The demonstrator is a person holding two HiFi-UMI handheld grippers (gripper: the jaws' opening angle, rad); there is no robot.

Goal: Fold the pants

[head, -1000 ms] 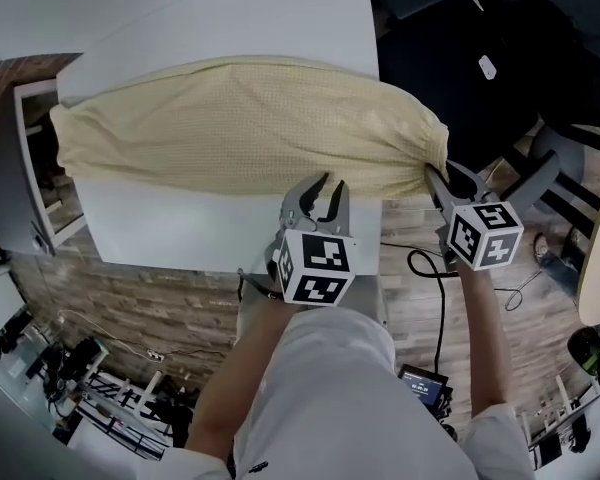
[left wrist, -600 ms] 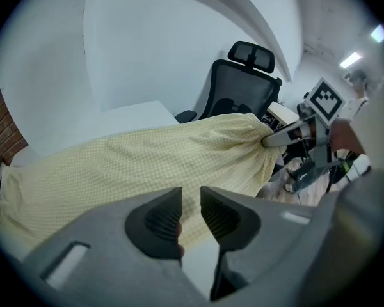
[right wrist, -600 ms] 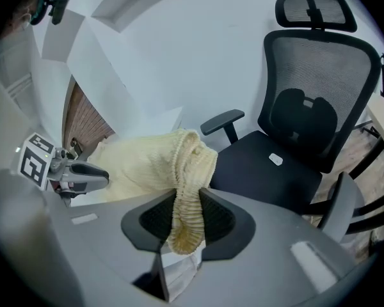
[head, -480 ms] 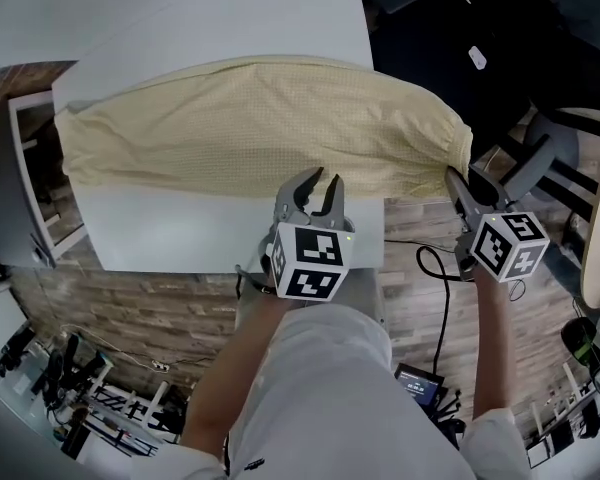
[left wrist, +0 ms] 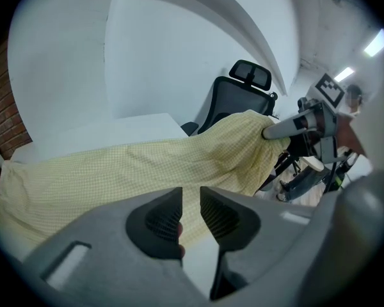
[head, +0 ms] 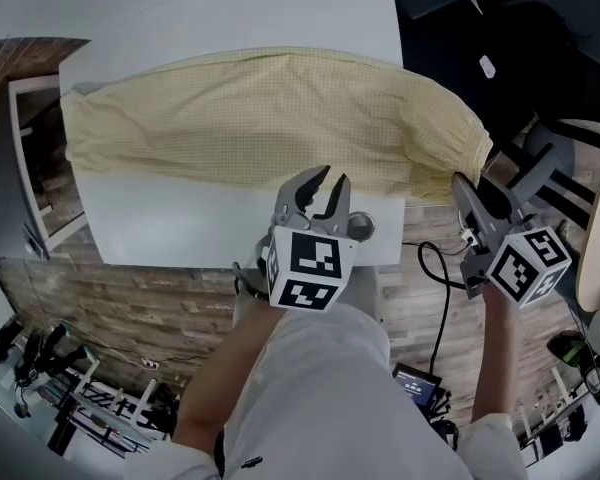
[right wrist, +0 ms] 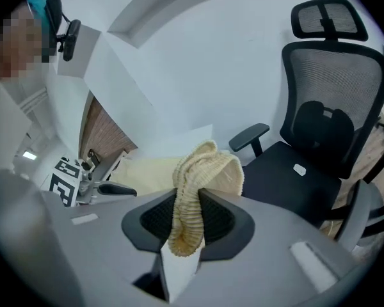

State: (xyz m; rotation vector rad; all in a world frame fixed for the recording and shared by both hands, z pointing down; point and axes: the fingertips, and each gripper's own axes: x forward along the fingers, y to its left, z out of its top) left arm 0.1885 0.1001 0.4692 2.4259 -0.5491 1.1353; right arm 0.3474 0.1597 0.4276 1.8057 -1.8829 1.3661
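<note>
My right hand-held gripper (head: pixel 462 182) pinches the pale yellow cloth pants (head: pixel 250 113) at their bunched end, while my left hand-held gripper (head: pixel 320 178), narrow and empty, hovers at their near edge.

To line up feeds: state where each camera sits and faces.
Head view: on the head, steeply down at pants on table; both forearms show.
Left gripper view: on the left hand-held gripper, along its open jaws across the pants.
Right gripper view: on the right hand-held gripper, jaws clamping the pants, facing a chair.
Both gripper views show the pants.
</note>
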